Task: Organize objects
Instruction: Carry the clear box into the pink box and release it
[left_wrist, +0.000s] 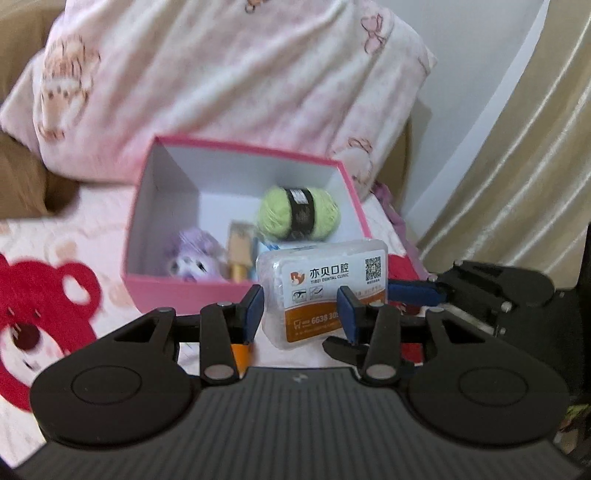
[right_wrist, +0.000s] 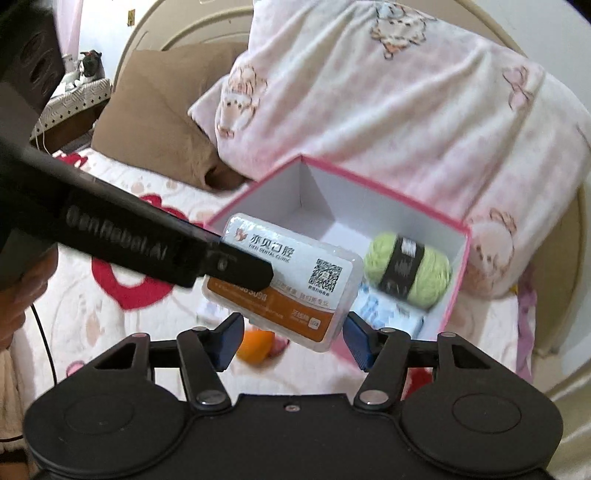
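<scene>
My left gripper (left_wrist: 301, 314) is shut on a clear plastic dental floss case (left_wrist: 325, 291) with a white and orange label, held in the air in front of the pink box (left_wrist: 207, 291). The case also shows in the right wrist view (right_wrist: 295, 284), with the left gripper's finger across it. The pink box (right_wrist: 458, 269) holds a green yarn ball (left_wrist: 299, 214), a purple plush (left_wrist: 194, 258) and a tan item (left_wrist: 240, 254). My right gripper (right_wrist: 291, 336) is open and empty just below the case.
The box stands on a pink bear-print bedsheet (left_wrist: 55, 288). A pink blanket (right_wrist: 406, 110) and a brown pillow (right_wrist: 155, 122) lie behind it. An orange object (right_wrist: 256, 345) lies on the sheet under the case. A curtain (left_wrist: 517, 166) hangs at right.
</scene>
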